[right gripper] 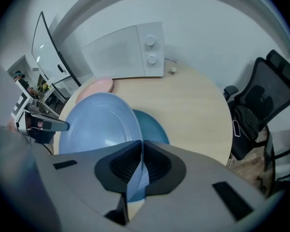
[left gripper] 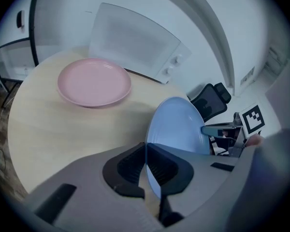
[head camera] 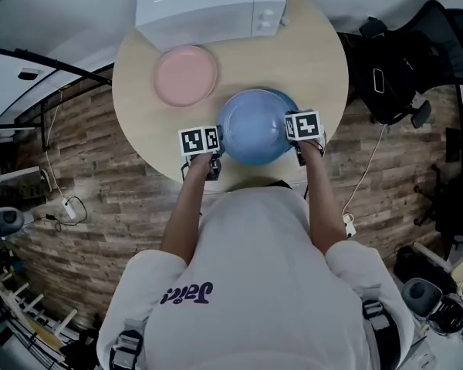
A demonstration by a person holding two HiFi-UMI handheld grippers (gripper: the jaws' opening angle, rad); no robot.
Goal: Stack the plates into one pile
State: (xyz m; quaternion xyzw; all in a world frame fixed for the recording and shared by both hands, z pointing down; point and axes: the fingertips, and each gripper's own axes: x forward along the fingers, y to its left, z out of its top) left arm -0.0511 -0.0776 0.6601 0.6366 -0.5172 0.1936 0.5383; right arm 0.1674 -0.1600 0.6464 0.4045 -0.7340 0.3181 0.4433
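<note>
I have both claws clamped on the pale blue round plate (head camera: 253, 129). The left gripper (head camera: 218, 139) pinches its rim at 9 o'clock and the right gripper (head camera: 290, 129) pinches it at 3 o'clock. The plate sits toward the 6 o'clock edge of the round pale wooden table (head camera: 320, 60), over a darker teal plate (right gripper: 154, 125). A pink round plate (head camera: 185, 75) lies at its 10 o'clock, just beside the white microwave oven (head camera: 208, 2) at the table's 12 o'clock.
</note>
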